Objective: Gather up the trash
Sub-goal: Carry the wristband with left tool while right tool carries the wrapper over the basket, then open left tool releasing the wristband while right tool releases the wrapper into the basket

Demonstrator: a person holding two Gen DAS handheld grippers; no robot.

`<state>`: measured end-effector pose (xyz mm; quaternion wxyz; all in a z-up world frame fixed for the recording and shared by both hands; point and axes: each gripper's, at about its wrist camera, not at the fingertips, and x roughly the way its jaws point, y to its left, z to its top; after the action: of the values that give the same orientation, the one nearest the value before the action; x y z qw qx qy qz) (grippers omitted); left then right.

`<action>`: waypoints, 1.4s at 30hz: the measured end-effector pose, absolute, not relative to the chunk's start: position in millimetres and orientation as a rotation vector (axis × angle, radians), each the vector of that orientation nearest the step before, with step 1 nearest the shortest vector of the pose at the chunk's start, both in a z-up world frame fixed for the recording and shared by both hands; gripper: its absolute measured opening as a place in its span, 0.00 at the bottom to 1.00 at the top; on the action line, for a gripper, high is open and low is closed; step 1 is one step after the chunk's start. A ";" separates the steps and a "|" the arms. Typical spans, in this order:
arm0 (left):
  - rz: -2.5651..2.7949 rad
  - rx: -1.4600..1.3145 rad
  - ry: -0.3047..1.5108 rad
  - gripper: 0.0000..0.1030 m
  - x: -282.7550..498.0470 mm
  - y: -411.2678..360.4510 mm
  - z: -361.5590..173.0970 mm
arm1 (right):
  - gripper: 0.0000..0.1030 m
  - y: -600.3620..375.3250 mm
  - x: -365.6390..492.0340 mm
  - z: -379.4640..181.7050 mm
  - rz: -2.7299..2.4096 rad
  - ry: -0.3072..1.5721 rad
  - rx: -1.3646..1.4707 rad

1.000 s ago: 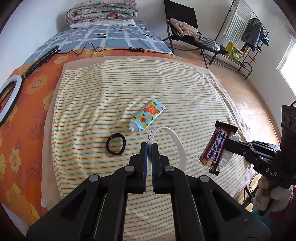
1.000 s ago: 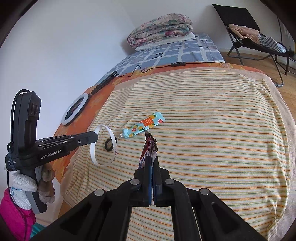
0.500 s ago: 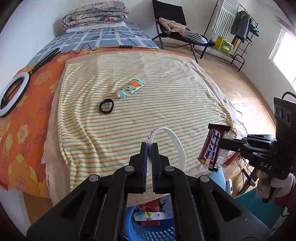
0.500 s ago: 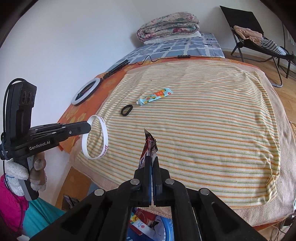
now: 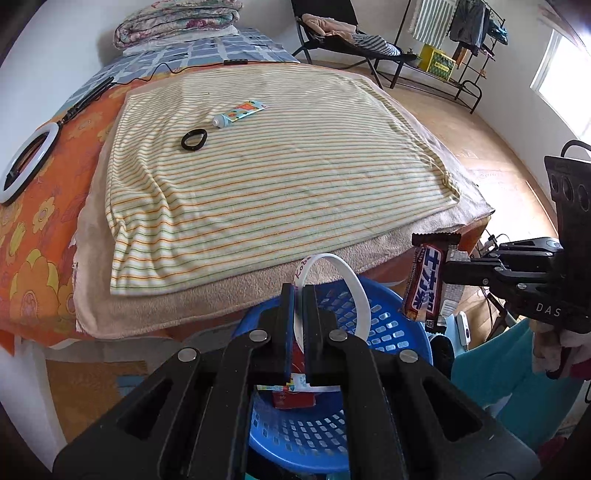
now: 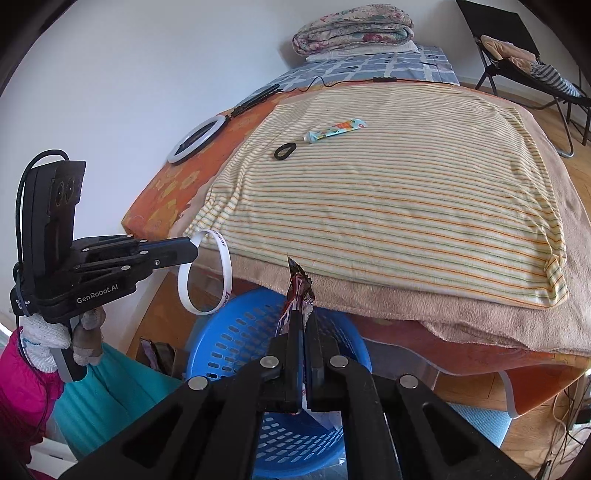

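Observation:
My left gripper [image 5: 298, 291] is shut on a white wristband [image 5: 354, 291] and holds it above a blue perforated basket [image 5: 391, 325]. It also shows in the right wrist view [image 6: 194, 245] with the wristband [image 6: 225, 269]. My right gripper [image 6: 303, 325] is shut on a dark candy bar wrapper [image 6: 297, 291], also over the basket [image 6: 236, 343]. In the left wrist view it [image 5: 448, 267] holds the wrapper [image 5: 424, 284] at the right. Red packaging [image 5: 291, 398] lies inside the basket.
On the striped blanket [image 5: 277, 166] lie a blue tube [image 5: 240, 112] and a black hair tie [image 5: 194, 140]. A ring light [image 5: 26, 166] rests on the orange sheet at left. A folding chair [image 5: 332, 33] and clothes rack [image 5: 461, 40] stand beyond the bed.
Both grippers have pulled back from over the bed and down past its edge, carrying the wristband and wrapper. They now hang over the blue basket.

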<state>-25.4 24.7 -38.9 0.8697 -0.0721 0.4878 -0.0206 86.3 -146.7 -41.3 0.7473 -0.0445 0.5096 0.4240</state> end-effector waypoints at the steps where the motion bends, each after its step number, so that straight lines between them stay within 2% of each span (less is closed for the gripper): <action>1: -0.045 -0.148 1.025 0.02 -28.0 22.7 -41.6 | 0.00 -146.7 84.0 -43.5 0.929 1.120 -0.102; 23: -0.059 -0.099 1.115 0.02 -42.6 1.9 -90.2 | 0.00 -141.6 66.9 -88.6 0.937 1.208 -0.144; 29: -0.066 -0.097 1.135 0.02 -43.0 -0.9 -97.2 | 0.05 -141.4 65.8 -91.8 0.933 1.217 -0.161; 32: -0.067 -0.090 1.148 0.02 -42.7 -2.4 -100.5 | 0.22 -142.7 67.2 -92.3 0.931 1.223 -0.151; 35: -0.065 -0.088 1.155 0.19 -42.5 -2.9 -102.9 | 0.26 -142.2 66.7 -91.6 0.928 1.222 -0.154; 37: -0.061 -0.084 1.149 0.44 -42.8 -3.4 -102.7 | 0.29 -141.5 66.5 -91.1 0.925 1.222 -0.158; 38: -0.057 -0.081 1.144 0.46 -43.1 -3.6 -102.2 | 0.31 -141.3 66.3 -90.7 0.922 1.222 -0.162; 40: -0.054 -0.078 1.146 0.46 -43.1 -4.1 -103.0 | 0.45 -141.3 65.9 -90.5 0.914 1.217 -0.168; 42: -0.048 -0.079 1.153 0.49 -42.8 -3.2 -104.9 | 0.52 -141.5 65.8 -90.4 0.907 1.213 -0.175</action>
<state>-42.8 -3.2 -104.9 0.8373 -0.0371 0.5450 -0.0229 65.8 -141.5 -90.4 0.7232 -0.0791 0.5494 0.4109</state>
